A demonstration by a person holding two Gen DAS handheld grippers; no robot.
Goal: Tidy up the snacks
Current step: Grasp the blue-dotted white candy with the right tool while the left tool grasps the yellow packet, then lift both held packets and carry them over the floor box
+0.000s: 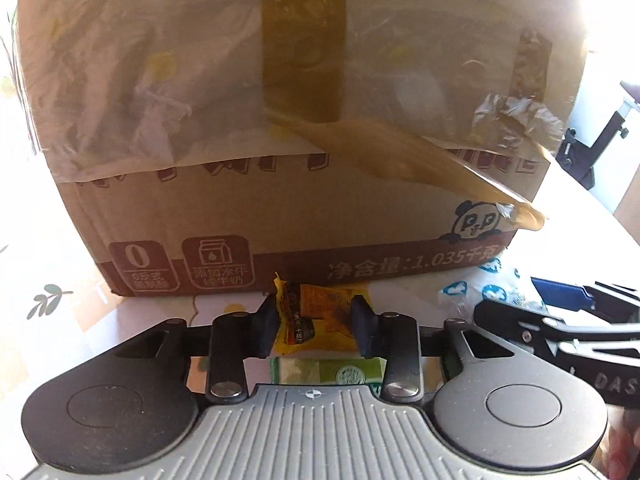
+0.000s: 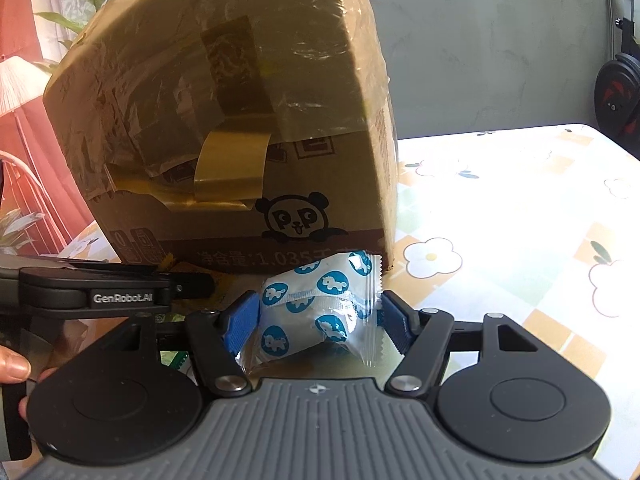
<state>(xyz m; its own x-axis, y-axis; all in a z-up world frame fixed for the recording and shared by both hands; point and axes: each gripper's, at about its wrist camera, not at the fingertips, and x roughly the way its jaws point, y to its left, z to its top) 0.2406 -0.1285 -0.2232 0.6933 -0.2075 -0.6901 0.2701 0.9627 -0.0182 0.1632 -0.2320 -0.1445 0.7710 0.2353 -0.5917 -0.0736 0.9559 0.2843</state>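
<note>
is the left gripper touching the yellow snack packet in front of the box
Touching. The left wrist view shows the left gripper with both black pads pressed against the sides of the yellow snack packet, no gap visible either side.

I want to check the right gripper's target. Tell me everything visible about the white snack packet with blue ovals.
The packet is a puffy white plastic pillow pack printed with blue ovals bearing small white animals, with crimped, serrated ends. It lies tilted on the tablecloth, its far end against the box. The right gripper straddles it, blue pads at both sides.
</note>
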